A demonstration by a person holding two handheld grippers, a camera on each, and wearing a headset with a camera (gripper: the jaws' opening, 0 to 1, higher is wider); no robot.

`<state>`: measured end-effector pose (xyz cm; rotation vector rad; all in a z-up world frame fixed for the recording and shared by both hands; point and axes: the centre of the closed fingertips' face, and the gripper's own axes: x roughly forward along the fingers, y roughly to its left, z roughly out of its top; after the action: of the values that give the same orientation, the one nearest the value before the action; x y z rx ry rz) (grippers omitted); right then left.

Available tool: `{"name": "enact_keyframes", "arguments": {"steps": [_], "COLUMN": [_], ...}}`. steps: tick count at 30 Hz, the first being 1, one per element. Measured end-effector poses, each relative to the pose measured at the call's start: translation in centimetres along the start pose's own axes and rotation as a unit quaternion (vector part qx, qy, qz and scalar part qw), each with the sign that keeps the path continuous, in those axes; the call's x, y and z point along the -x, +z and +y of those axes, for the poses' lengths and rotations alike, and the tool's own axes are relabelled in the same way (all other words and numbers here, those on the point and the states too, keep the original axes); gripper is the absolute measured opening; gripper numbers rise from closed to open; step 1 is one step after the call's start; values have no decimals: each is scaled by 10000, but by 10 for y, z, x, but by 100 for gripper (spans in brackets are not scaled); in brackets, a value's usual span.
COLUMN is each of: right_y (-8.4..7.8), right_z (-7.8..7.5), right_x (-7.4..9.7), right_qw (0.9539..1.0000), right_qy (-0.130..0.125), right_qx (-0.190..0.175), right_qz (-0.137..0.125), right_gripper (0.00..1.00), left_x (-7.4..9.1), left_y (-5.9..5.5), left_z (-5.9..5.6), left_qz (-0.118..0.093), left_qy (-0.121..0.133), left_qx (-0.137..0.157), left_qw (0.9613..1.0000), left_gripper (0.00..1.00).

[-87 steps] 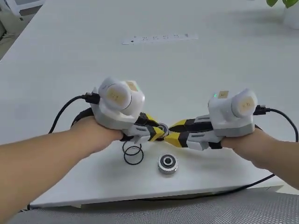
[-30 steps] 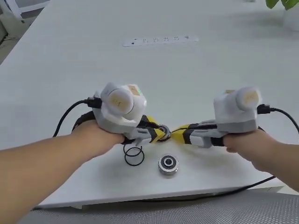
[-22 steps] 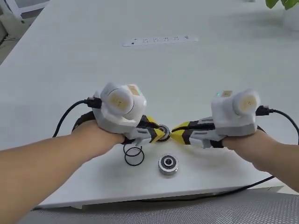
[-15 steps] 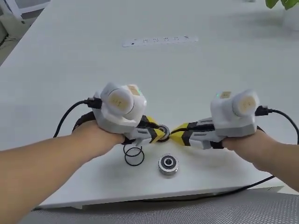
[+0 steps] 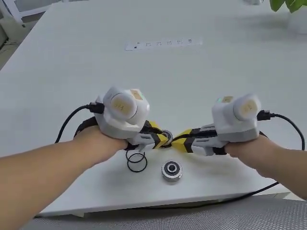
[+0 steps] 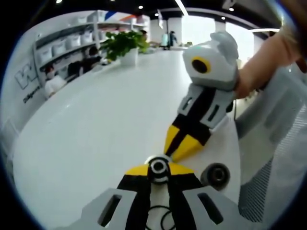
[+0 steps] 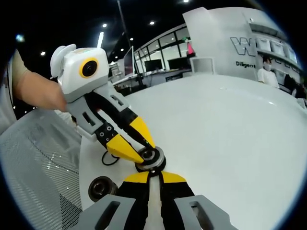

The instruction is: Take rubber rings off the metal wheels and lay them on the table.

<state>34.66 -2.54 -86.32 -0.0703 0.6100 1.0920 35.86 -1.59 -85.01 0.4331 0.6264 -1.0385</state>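
Left gripper (image 6: pixel 158 171) first: its jaws are clamped on a small metal wheel (image 6: pixel 158 165), lifted off the table (image 5: pixel 192 81) as far as we can tell. Our right gripper (image 7: pixel 150 178) is the bit that's changed. A second ago its tips sat a little back from the wheel, and now they've come in again and touch its rim on the side away from the left gripper. Its jaws are pressed together, and we can't tell whether any rubber is pinched between them. So we reckon this is a fresh go at catching that wheel's ring, and it isn't off yet.

Just below the left gripper, two loose rubber rings (image 5: pixel 136 161) lie overlapping on the table, same as before, so nothing new has been laid down. Just below the right gripper's tips a second wheel (image 5: pixel 171 169) lies flat, unmoved. Well beyond both grippers there's a power strip (image 5: pixel 163 43), and further off a plant (image 5: pixel 288 4) at the far corner.
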Motion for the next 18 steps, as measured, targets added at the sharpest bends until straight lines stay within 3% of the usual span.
{"name": "enact_keyframes", "arguments": {"steps": [12,15,17,18], "right_y": [0,-3,0,0], "right_z": [-1,-5,-3,-5], "right_x": [0,2,3,4], "right_qw": [9999,9996,9981,9981], "right_qy": [-80,-115,-67,-60], "right_qx": [77,-248,-604,-604], "right_qz": [67,85,-84,-81], "right_gripper": [0,0,0,0], "left_x": [0,0,0,0], "left_y": [0,-1,-1,-1], "left_z": [0,0,0,0], "left_qz": [23,28,26,26], "left_qy": [61,76,87,88], "left_qx": [-29,-45,-50,-52], "left_qw": [10000,10000,9999,9999], "left_gripper": [12,12,12,12]}}
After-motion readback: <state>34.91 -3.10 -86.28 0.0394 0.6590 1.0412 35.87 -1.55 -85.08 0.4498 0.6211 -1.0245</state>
